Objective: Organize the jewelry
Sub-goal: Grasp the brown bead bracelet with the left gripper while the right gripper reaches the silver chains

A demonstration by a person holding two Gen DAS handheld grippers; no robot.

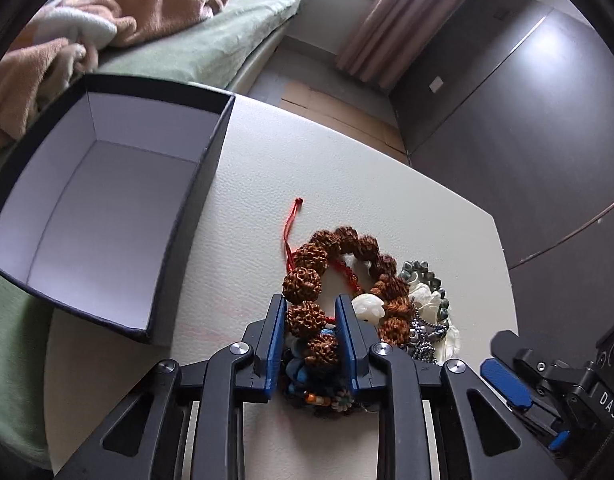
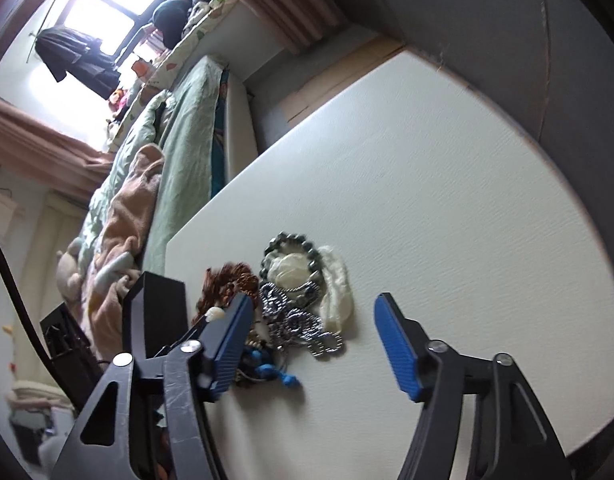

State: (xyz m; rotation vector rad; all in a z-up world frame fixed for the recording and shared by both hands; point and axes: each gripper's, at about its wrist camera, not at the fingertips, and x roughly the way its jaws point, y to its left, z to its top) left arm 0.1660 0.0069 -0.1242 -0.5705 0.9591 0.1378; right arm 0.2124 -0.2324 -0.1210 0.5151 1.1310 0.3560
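- Where the brown seed-bead bracelet [image 1: 339, 276] lies on the white table [image 1: 347, 152], it tops a small heap of jewelry, with its red cord [image 1: 290, 227] trailing away toward the table's far edge.
- Just beside the bracelet, on the side away from the box, lie a dark green bead bracelet [image 1: 427, 276], pale white pieces [image 2: 339, 284] and a silver chain [image 2: 299, 320]; blue beads [image 2: 267, 364] lie at the near side of the heap.
- The black box [image 1: 211, 184] stands near the bracelet, to the left in the left wrist view; its white inside holds nothing.
- The left gripper [image 1: 310, 316] is narrowed around the bracelet's nearest beads, its blue pads [image 1: 276, 344] seemingly pressing on them.
- The right gripper [image 2: 313, 312] is spread wide over the silver chain; the motion blur leaves contact unclear.
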